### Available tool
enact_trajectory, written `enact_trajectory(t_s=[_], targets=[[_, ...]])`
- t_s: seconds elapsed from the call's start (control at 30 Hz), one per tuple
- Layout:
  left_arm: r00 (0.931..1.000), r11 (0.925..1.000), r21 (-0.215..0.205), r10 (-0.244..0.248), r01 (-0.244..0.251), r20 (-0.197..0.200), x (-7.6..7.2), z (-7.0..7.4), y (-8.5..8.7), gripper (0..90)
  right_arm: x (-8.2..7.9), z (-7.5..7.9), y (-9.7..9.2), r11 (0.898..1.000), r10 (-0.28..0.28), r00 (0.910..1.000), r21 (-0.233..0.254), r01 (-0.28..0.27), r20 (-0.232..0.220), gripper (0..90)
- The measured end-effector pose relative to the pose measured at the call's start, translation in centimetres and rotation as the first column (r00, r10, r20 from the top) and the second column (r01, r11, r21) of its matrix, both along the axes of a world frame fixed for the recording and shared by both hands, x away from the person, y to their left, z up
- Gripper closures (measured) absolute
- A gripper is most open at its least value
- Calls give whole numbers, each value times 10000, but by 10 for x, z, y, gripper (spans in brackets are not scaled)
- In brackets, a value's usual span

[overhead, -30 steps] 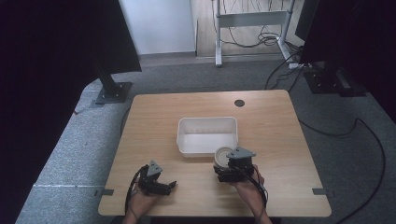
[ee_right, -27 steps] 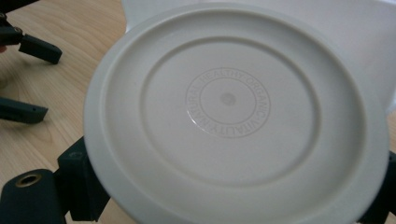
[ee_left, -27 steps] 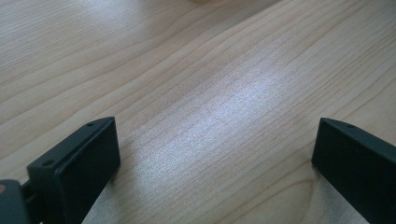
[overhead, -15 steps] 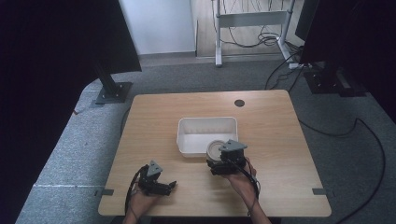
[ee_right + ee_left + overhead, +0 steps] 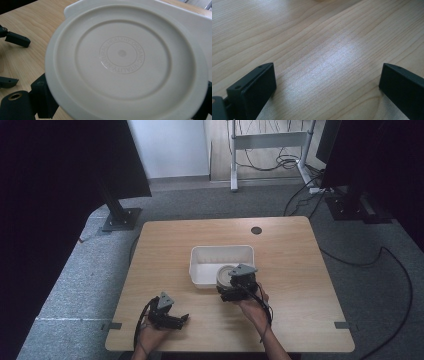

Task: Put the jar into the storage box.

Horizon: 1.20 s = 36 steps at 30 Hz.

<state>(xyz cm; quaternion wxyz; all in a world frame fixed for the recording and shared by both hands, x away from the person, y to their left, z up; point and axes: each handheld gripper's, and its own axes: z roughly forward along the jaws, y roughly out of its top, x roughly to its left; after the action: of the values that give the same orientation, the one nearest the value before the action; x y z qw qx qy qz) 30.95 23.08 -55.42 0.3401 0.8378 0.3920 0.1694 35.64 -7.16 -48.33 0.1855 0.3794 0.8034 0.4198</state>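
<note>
My right gripper (image 5: pixel 231 289) grasps the plate (image 5: pixel 125 60) at the bin's (image 5: pixel 220 254) 5 o'clock rim; I'd lower it level inside. Left gripper (image 5: pixel 175 319) rests released on the desk (image 5: pixel 290 250).

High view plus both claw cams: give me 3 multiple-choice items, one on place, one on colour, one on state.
1. Where is the round lid?
A. at the near right corner of the white bin
B. by the table's round hole
C. on the floor

2. What colour is the lid?
A. black
B. off-white
C. red

3. How does the left claw stand?
A. shut on the lid
B. shut on a cable
C. open, with bare table between its jaws

Answers:
1 A, the high view shows the lid at that corner, in front of the right claw.
2 B, the right claw view shows a pale lid.
3 C, the left claw view shows wood between wide-apart jaws.
</note>
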Motion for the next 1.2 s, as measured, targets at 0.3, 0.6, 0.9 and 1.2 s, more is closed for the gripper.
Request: enact_trajectory(t_s=[0.3,0.6,0.9,1.2], targets=[[10000,10000,3,-5,5,2,0,0,0,6,9,1,10,9999,88,9999,-58,-88,72,95],[10000,10000,15,-7,7,-4,0,0,0,6,20,1,18,9999,91,9999,-106,-90,75,95],[10000,10000,-1,1,-1,-4,0,0,0,6,30,1,25,9999,93,9999,-125,-92,119,95],[10000,10000,-1,1,-1,-4,0,0,0,6,42,-2,30,9998,-24,10000,-212,26,93,95]])
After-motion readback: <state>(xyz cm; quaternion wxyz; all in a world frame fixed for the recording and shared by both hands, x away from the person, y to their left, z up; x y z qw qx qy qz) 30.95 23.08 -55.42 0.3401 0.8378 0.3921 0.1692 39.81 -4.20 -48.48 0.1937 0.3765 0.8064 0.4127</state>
